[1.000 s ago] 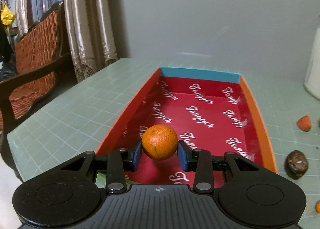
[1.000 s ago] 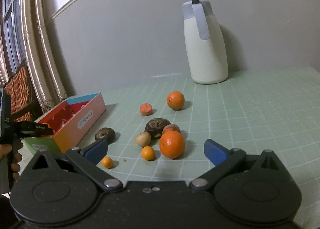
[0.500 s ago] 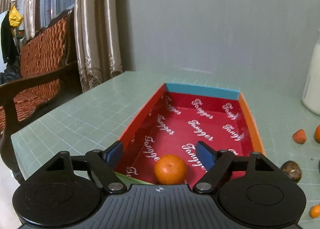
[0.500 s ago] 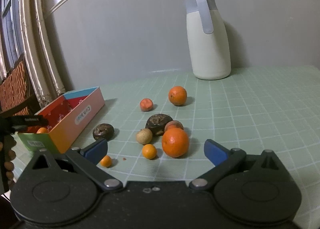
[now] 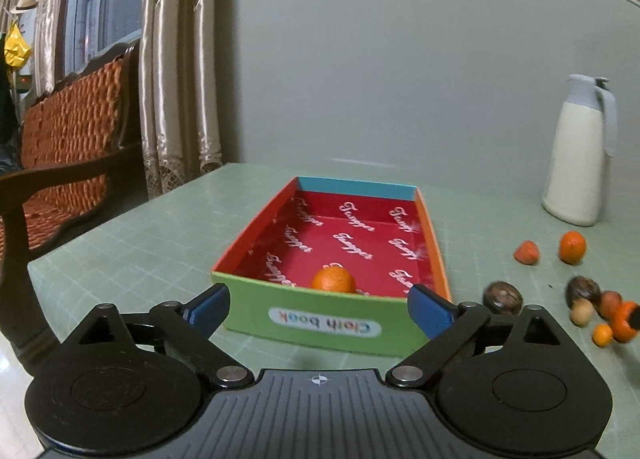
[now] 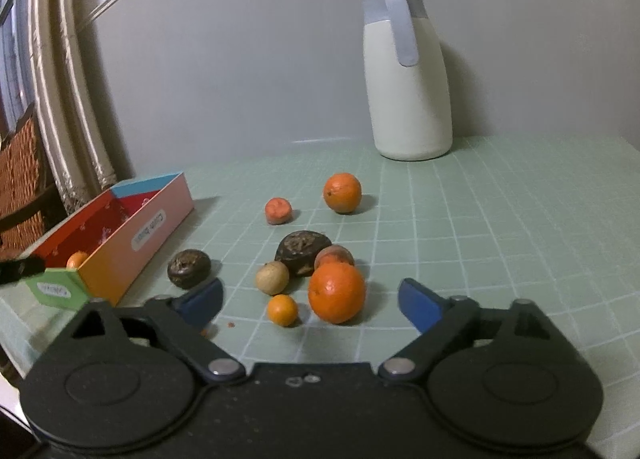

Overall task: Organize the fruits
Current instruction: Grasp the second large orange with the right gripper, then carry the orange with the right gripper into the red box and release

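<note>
A box (image 5: 320, 325) with a red inside and a green front wall stands on the green mat. One small orange (image 5: 333, 279) lies in it near the front wall. My left gripper (image 5: 320, 311) is in front of the box, holds nothing, and its jaws are opening wide. In the right wrist view a big orange (image 6: 337, 291) lies between the blue fingertips of my right gripper (image 6: 312, 302). Those jaws are closing, and the pads stand apart from the fruit. A tiny orange (image 6: 282, 309) sits just left of it.
More fruit is scattered beyond: a tan one (image 6: 272, 277), two dark ones (image 6: 302, 251) (image 6: 189, 269), a reddish one (image 6: 278, 210), a far orange (image 6: 342, 193). A white jug (image 6: 408, 71) stands by the wall. A wooden bench (image 5: 68, 139) is beyond the table's left edge.
My left gripper opened, let the small orange go into the box and drew back from it. My right gripper's fingers came somewhat closer together around the big orange.
</note>
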Demonstrator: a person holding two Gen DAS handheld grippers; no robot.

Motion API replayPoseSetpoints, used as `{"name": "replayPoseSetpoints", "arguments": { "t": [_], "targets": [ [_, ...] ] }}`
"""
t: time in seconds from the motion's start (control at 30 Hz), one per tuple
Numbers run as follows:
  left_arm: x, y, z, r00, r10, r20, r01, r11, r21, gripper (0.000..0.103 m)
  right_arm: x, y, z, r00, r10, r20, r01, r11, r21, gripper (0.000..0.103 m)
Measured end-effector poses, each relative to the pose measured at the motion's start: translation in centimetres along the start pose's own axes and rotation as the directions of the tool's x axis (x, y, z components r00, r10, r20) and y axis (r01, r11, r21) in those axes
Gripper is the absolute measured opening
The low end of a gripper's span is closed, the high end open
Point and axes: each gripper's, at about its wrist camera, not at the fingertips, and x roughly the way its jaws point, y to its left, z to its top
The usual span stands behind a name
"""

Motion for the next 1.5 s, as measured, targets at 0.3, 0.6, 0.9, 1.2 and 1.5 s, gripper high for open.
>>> {"name": "replayPoseSetpoints", "arguments": {
  "t": [0.3,0.6,0.9,1.2,1.5],
  "targets": [
    [-1.3,0.6,-0.7,0.999,-0.013,0.051,0.012,1.0,0.028,0.1,1.9,-1.2,0.0,0.998,-0.024,-0.05,0.029,0.995,0.098,0.052],
    [-1.3,1.9,-1.2,0.999,0.019,0.045,-0.02,1.0,0.006,0.101,2.8,-1.1,-0.1,0.997,-0.034,-0.07,0.042,0.992,0.123,0.036],
    [-1.3,3.1,-1.5,0.998,0.048,0.049,-0.047,0.999,-0.016,0.102,2.9,-0.9,-0.2,0.997,-0.039,-0.071,0.048,0.991,0.121,0.036],
    [-1.2,5.1,-1.7,0.995,0.096,0.042,-0.093,0.994,-0.06,0.103,1.0,2.3,0.5,0.999,0.032,0.011,-0.032,0.999,0.01,0.036],
    [-1.2,8.8,-2.2,0.987,0.16,0.02,-0.156,0.978,-0.136,0.103,1.3,10.8,2.5,0.97,0.244,0.012,-0.24,0.96,-0.145,0.036]
  ]
}}
